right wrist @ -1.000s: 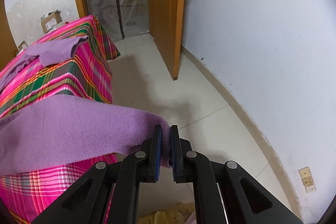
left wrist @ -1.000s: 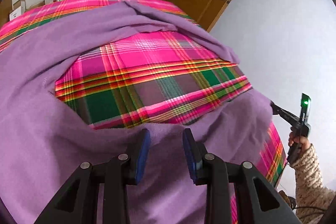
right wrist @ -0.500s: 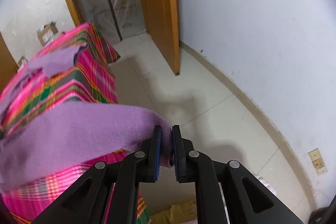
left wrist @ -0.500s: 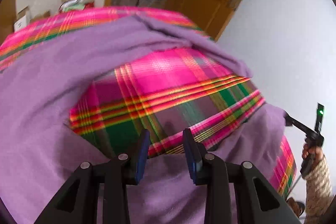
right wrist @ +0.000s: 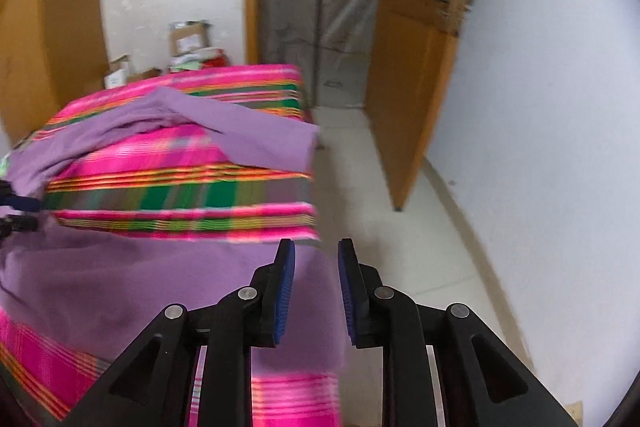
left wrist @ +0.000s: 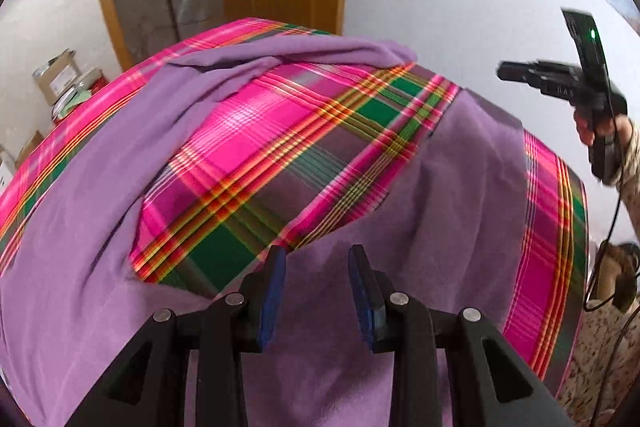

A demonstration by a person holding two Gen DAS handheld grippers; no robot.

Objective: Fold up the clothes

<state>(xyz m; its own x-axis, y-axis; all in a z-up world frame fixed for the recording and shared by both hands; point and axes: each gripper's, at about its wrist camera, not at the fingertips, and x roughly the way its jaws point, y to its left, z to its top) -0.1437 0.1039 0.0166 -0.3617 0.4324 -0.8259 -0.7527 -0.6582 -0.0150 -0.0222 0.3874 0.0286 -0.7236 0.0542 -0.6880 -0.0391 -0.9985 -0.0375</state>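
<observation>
Plainly, the purple garment (left wrist: 460, 195) is lying spread over a tabletop covered by a pink, green and orange plaid cloth (left wrist: 280, 163), and each camera is giving its own part of that.

From the left wrist view, the garment is forming a ring around a bare patch of plaid: one band is running from nine o'clock up to a bunched fold near twelve, another is filling the lower half and reaching toward three o'clock. The left gripper (left wrist: 316, 287) is hovering over the near band with its jaws parted and nothing pinched between them. At two o'clock this view alone is showing the right gripper (left wrist: 516, 73) from the side, raised clear of the fabric, with the person's hand (left wrist: 600, 125) and a patterned sleeve (left wrist: 632, 155) behind it.

From the right wrist view, the right gripper (right wrist: 316, 291) is seen head-on, its jaws opening; the garment (right wrist: 160, 291) is lying below and behind them, not clamped. Only here is the far sleeve end (right wrist: 272, 139) visible, draped to the tabletop's right edge at eleven o'clock, with the pale floor (right wrist: 400, 227), the wooden door (right wrist: 416, 87) at one o'clock and some cardboard boxes (right wrist: 188, 39) beyond. The left gripper's tips (right wrist: 16, 211) are peeking in at nine o'clock.
</observation>
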